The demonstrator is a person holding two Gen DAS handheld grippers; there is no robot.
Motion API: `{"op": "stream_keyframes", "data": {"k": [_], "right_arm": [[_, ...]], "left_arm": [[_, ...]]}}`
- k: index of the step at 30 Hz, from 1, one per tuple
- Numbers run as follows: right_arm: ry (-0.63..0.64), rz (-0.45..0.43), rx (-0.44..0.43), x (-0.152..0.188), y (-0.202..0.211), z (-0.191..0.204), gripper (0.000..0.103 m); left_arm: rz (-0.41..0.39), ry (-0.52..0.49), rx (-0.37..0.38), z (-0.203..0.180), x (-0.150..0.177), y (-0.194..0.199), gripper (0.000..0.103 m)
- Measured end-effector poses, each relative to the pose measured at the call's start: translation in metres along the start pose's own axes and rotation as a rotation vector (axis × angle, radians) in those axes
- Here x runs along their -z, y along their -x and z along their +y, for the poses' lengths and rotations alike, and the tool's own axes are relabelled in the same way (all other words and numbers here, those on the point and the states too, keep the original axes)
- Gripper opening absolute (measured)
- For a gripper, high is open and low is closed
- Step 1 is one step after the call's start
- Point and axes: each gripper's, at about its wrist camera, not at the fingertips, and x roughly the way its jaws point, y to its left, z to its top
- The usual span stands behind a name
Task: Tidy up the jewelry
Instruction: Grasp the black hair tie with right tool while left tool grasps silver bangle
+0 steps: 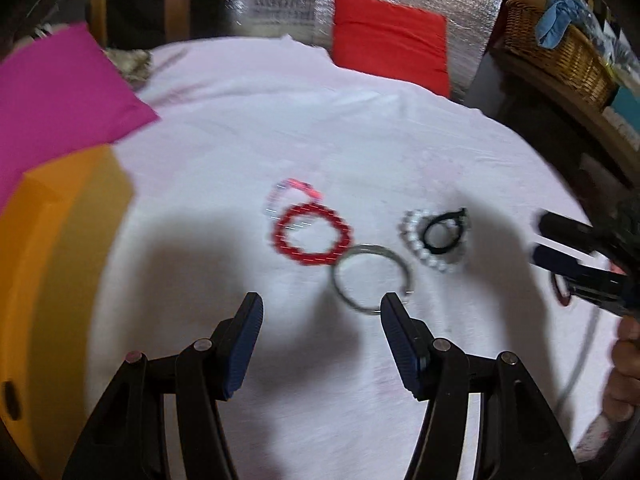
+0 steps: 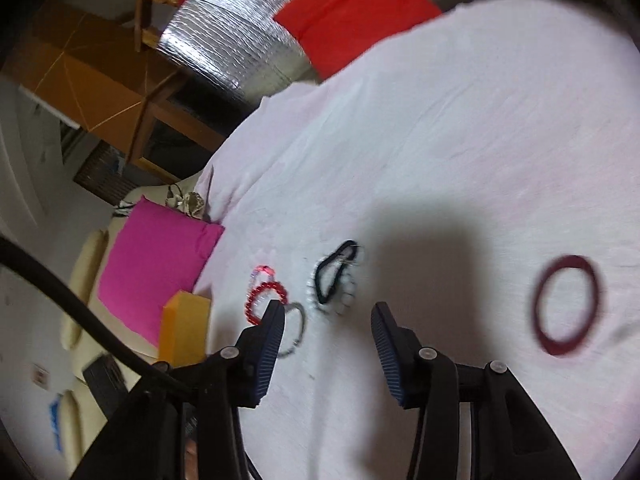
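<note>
Several bracelets lie on a white cloth [image 1: 280,120]. A red beaded bracelet [image 1: 276,236] overlaps a clear one with a red part [image 1: 298,186]. A silver bangle [image 1: 340,288] lies just ahead of my open, empty left gripper [image 1: 322,314]. A white pearl bracelet [image 1: 412,242] lies under a black band [image 1: 430,246]. In the right wrist view my open, empty right gripper [image 2: 328,320] hovers just short of the pearl bracelet [image 2: 346,304] and black band [image 2: 324,280]. A dark red bangle [image 2: 538,320] lies to its right. The right gripper [image 1: 538,238] shows at the left view's right edge.
An orange box [image 1: 52,264] stands at the left, next to a pink cloth [image 1: 60,96]. A red cloth [image 1: 392,36] lies at the far edge before silver foil. A wicker basket [image 1: 560,56] sits at the right.
</note>
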Motion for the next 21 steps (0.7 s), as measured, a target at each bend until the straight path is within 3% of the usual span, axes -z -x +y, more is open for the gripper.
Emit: {"op": "stream_keyframes", "data": {"k": [3, 10, 18, 19, 21], "right_arm": [[-0.058, 0.025, -0.016, -0.012, -0.028, -0.001, 0.049], [-0.134, 0.060, 0.036, -0.031, -0.068, -0.009, 0.049], [-0.125, 0.058, 0.088, -0.042, -0.094, -0.001, 0.048], [-0.114, 0.058, 0.101, -0.043, -0.095, -0.001, 0.046], [-0.083, 0.056, 0.149, -0.045, -0.097, 0.003, 0.040]], "left_arm": [[0.020, 0.005, 0.043, -0.008, -0.002, -0.010, 0.062], [0.082, 0.046, 0.090, -0.018, -0.004, -0.033, 0.062], [0.079, 0.053, 0.108, -0.023, -0.008, -0.043, 0.061], [0.077, 0.049, 0.106, -0.024, -0.008, -0.044, 0.059], [0.079, 0.043, 0.116, -0.024, -0.009, -0.046, 0.041]]}}
